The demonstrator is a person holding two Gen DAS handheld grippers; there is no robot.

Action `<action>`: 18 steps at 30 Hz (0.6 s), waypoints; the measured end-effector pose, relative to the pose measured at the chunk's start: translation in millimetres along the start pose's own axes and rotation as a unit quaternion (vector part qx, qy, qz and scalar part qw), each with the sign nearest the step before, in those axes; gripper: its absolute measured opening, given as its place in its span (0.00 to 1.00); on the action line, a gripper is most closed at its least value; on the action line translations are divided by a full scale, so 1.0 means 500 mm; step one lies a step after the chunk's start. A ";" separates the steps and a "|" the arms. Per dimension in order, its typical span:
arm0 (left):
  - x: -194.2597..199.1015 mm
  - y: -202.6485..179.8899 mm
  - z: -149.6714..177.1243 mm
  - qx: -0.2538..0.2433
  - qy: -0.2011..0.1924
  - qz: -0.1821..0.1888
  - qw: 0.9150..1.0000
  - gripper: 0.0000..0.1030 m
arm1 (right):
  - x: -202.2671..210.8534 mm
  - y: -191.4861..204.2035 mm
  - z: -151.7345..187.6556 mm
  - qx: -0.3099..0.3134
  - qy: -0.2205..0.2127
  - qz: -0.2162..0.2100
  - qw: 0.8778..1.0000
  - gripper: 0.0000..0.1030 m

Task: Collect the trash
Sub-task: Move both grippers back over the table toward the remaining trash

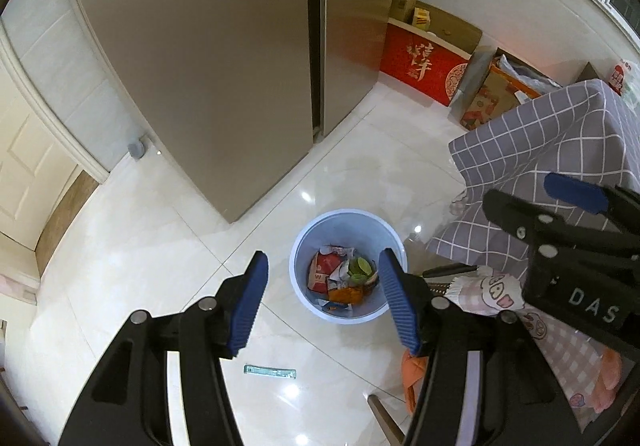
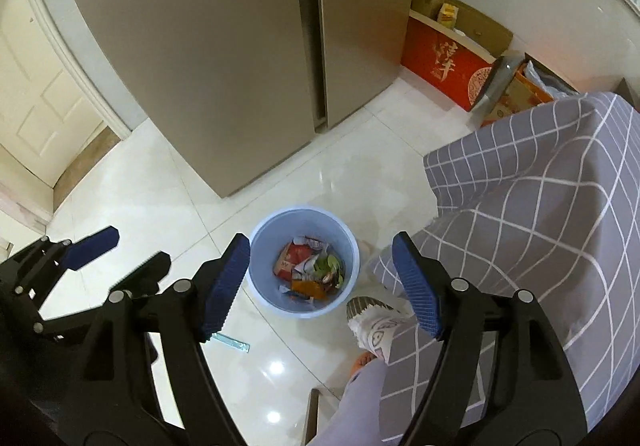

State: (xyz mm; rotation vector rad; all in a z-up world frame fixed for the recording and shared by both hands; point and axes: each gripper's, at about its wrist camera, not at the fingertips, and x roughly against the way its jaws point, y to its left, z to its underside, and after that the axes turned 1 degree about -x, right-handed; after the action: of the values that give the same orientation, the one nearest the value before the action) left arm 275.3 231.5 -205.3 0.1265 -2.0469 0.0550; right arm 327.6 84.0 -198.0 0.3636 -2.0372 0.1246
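— What's closest to you there?

— The left gripper (image 1: 322,298), its two blue ribbed pads spread well apart with nothing between them, pointing steeply down. The right gripper (image 2: 322,282) sits just beside it, jaws also wide apart and empty. Neither touches anything.

— And the trash?

— All in one pale blue waste bin (image 1: 347,266) on the floor, right below both grippers. Inside is a heap of crumpled wrappers (image 1: 326,270): a red one, an orange one, some white and blue scraps, plus something green like a leaf or peel (image 1: 361,267). I can't count the pieces exactly.

— Anything left outside the bin?

— One thin greenish strip (image 1: 271,372) lying flat on the white tile floor (image 1: 160,246), near the bin, on the side toward the grippers. I can't tell what it is.

— What's around?

— One tall two-door fridge (image 1: 224,66) behind the bin. To the right, a table under a grey checked cloth (image 2: 540,206), its hem hanging beside the bin. Past it, one red box with gold lettering (image 1: 424,68) against the wall, with a few cardboard boxes (image 1: 452,22) around it. A white door (image 2: 44,86) at far left. A person's slippered foot (image 2: 376,316) stands near the bin.
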 end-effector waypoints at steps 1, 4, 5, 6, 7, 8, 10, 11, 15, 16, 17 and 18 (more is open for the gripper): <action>0.002 -0.001 0.000 0.000 -0.001 0.001 1.000 0.55 | -0.002 -0.003 0.002 -0.002 0.001 -0.001 1.000 0.71; 0.008 -0.005 0.001 0.002 -0.003 -0.002 1.000 0.55 | -0.001 -0.011 0.008 -0.004 0.005 0.001 1.000 0.71; 0.012 -0.008 0.001 0.003 -0.004 -0.001 1.000 0.55 | 0.001 -0.014 0.010 -0.003 0.005 0.003 1.000 0.71; 0.016 -0.011 0.000 0.003 -0.006 0.000 1.000 0.55 | 0.004 -0.015 0.012 -0.003 0.005 0.004 1.000 0.71; 0.020 -0.010 0.001 0.002 -0.007 0.000 1.000 0.55 | 0.008 -0.015 0.015 -0.003 0.004 0.004 1.000 0.71; 0.025 -0.013 0.000 0.001 -0.010 -0.001 1.000 0.55 | 0.013 -0.018 0.016 -0.003 0.003 0.004 1.000 0.71; 0.039 -0.021 -0.002 -0.001 -0.017 -0.002 1.000 0.55 | 0.024 -0.022 0.017 -0.004 -0.001 0.005 1.000 0.71; 0.045 -0.023 -0.002 -0.001 -0.020 -0.002 1.000 0.55 | 0.029 -0.025 0.018 -0.005 -0.003 0.004 1.000 0.71; 0.085 -0.037 -0.009 -0.003 -0.039 -0.003 0.999 0.55 | 0.068 -0.037 0.020 -0.012 -0.023 -0.001 1.000 0.71; 0.094 -0.041 -0.011 -0.004 -0.044 -0.004 0.999 0.55 | 0.079 -0.039 0.020 -0.012 -0.028 -0.004 1.000 0.71; 0.109 -0.048 -0.014 -0.006 -0.052 -0.007 0.999 0.55 | 0.096 -0.042 0.020 -0.013 -0.038 -0.006 0.999 0.71; 0.120 -0.052 -0.015 -0.007 -0.057 -0.010 0.998 0.55 | 0.108 -0.045 0.019 -0.014 -0.044 -0.007 0.999 0.71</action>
State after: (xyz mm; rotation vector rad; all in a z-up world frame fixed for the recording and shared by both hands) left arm 257.6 202.2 -148.9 0.1437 -2.1585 0.0215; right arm 302.8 49.4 -156.8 0.3726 -2.1214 0.0725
